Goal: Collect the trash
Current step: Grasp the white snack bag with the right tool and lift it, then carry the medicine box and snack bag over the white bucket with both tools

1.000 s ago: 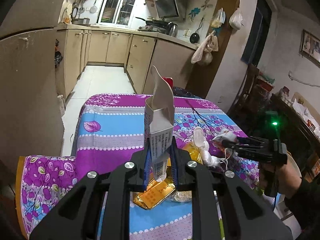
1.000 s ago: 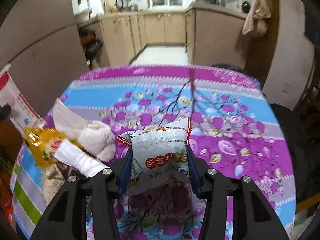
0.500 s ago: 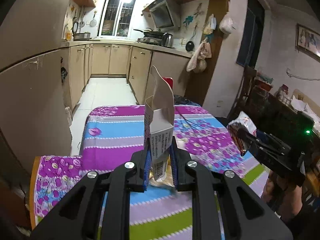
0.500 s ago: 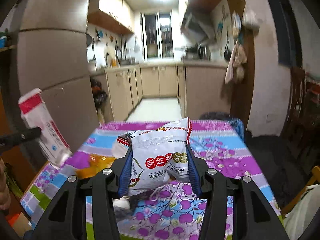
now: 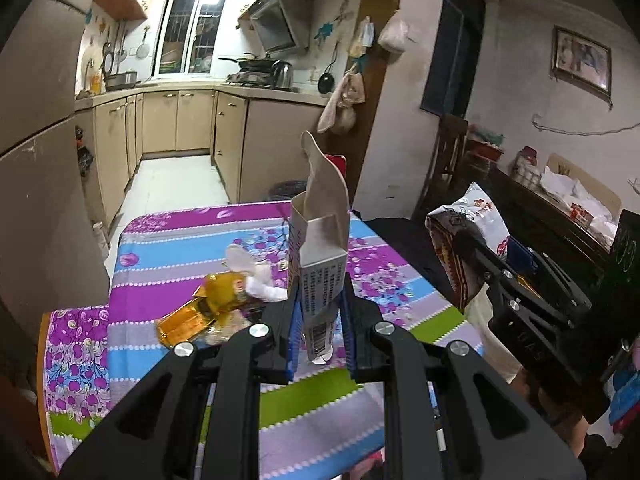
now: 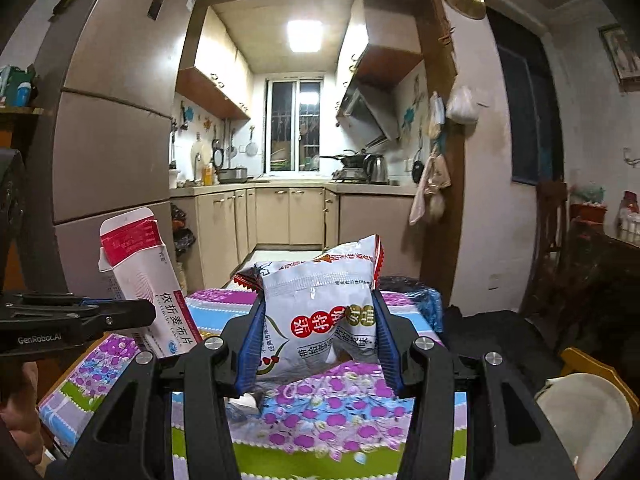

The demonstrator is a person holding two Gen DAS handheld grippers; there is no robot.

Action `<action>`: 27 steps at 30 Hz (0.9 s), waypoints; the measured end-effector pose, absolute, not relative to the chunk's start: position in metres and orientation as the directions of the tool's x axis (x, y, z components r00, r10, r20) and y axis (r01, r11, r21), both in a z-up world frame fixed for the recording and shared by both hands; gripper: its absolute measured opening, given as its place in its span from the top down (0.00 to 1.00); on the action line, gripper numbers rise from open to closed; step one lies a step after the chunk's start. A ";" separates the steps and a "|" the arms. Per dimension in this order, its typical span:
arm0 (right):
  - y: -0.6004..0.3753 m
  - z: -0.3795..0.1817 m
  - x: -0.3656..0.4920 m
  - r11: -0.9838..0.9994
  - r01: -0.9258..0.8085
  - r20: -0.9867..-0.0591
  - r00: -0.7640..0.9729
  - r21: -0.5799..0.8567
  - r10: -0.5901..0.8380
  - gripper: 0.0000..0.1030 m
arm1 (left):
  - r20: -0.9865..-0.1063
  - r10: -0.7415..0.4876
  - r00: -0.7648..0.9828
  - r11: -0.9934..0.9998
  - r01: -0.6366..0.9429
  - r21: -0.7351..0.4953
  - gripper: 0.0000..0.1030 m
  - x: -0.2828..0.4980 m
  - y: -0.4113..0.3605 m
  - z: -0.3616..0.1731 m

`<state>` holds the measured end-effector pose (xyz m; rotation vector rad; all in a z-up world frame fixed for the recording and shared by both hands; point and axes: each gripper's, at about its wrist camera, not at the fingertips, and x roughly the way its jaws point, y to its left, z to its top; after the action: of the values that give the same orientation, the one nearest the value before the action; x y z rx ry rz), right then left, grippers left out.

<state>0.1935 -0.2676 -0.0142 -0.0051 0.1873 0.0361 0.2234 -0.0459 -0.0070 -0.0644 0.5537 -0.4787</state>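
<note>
My left gripper [image 5: 320, 312] is shut on a flattened white medicine carton [image 5: 320, 248] with its top flap open, held upright above the table. In the right wrist view that carton [image 6: 140, 280] shows its red band at the left, clamped by the left gripper [image 6: 120, 314]. My right gripper [image 6: 320, 320] is shut on a white snack bag [image 6: 320, 304] with red print, lifted above the table. The left wrist view shows that bag [image 5: 468, 248] at the right, in the right gripper [image 5: 472, 256]. A yellow wrapper [image 5: 208, 304] and crumpled white tissue [image 5: 256, 276] lie on the floral tablecloth [image 5: 168, 248].
The table stands before a kitchen doorway with beige cabinets [image 6: 288, 216]. A tall fridge [image 6: 108, 140] rises at the left. A dark bin [image 6: 404, 284] sits past the table's far edge. A dark sideboard [image 5: 540, 220] and a white bowl-like thing [image 6: 580, 412] are at the right.
Both grippers rose and drew back from the table with their items. The right gripper tilted up until its view faces the kitchen. The wrapper and tissue stayed on the cloth.
</note>
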 end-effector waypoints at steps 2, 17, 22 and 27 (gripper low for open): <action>-0.274 -0.010 0.182 1.000 -0.025 -0.175 0.984 -0.003 0.024 0.51 | -0.492 -0.461 0.738 0.884 0.429 -0.185 0.84 0.220 -0.052 -0.005; -0.347 0.003 0.139 0.992 0.123 -0.168 0.979 0.022 -0.117 0.51 | -0.489 -0.544 0.682 0.826 0.539 -0.165 0.84 0.203 -0.114 0.004; -0.389 0.007 0.127 0.980 0.199 -0.186 0.964 0.028 -0.190 0.51 | -0.495 -0.585 0.642 0.786 0.600 -0.150 0.84 0.200 -0.155 0.002; -0.443 0.006 0.108 0.956 0.293 -0.228 0.933 0.026 -0.280 0.51 | -0.505 -0.650 0.568 0.715 0.683 -0.152 0.84 0.198 -0.210 0.001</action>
<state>0.1079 -0.4435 0.0061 0.0599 0.2250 -0.2931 0.1980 -0.2096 0.0005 0.0627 0.5666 -0.7831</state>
